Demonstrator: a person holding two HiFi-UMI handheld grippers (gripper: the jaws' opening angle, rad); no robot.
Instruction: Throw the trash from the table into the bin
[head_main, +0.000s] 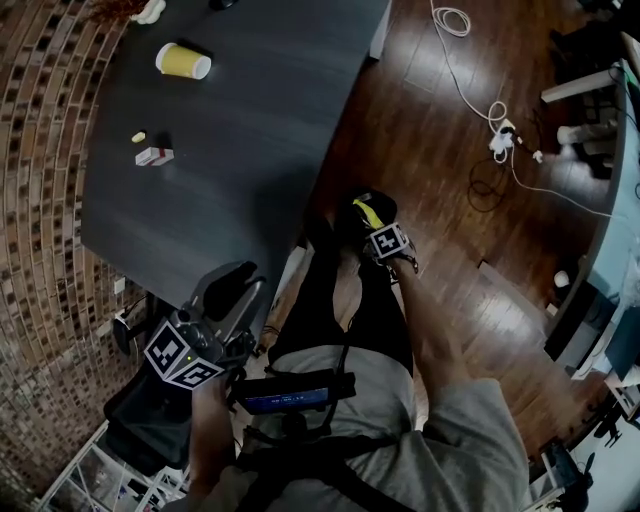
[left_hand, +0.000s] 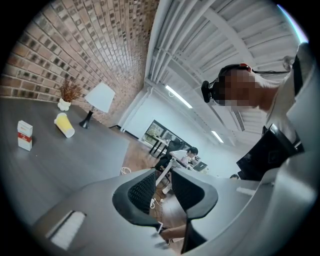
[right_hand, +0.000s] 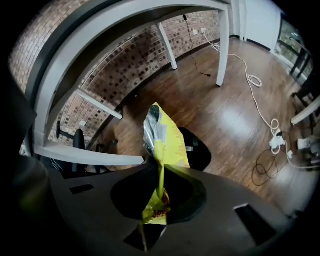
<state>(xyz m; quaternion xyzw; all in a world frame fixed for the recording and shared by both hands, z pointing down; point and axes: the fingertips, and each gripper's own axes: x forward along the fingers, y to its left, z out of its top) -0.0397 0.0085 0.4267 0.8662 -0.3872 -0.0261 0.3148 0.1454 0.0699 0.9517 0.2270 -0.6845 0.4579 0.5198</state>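
My right gripper (right_hand: 161, 184) points steeply down and is shut on a crumpled yellow snack bag (right_hand: 164, 139), which is pinched into a thin fold between the jaws. Directly under the bag stands a black bin (right_hand: 201, 152) on the wood floor. In the head view the right gripper (head_main: 381, 229) and the bag (head_main: 368, 212) are beside the table's near right edge. My left gripper (left_hand: 162, 187) is shut and empty, held low at the left (head_main: 238, 283). A yellow paper cup (head_main: 183, 61), a red-and-white box (head_main: 154, 156) and a small yellow scrap (head_main: 138, 136) lie on the dark table (head_main: 250, 120).
White cables and a power strip (head_main: 500, 135) trail across the floor to the right. White table legs (right_hand: 222, 42) and a brick wall stand behind the bin. A black office chair (head_main: 150, 415) is at the lower left. A lamp (left_hand: 100, 97) stands at the table's far end.
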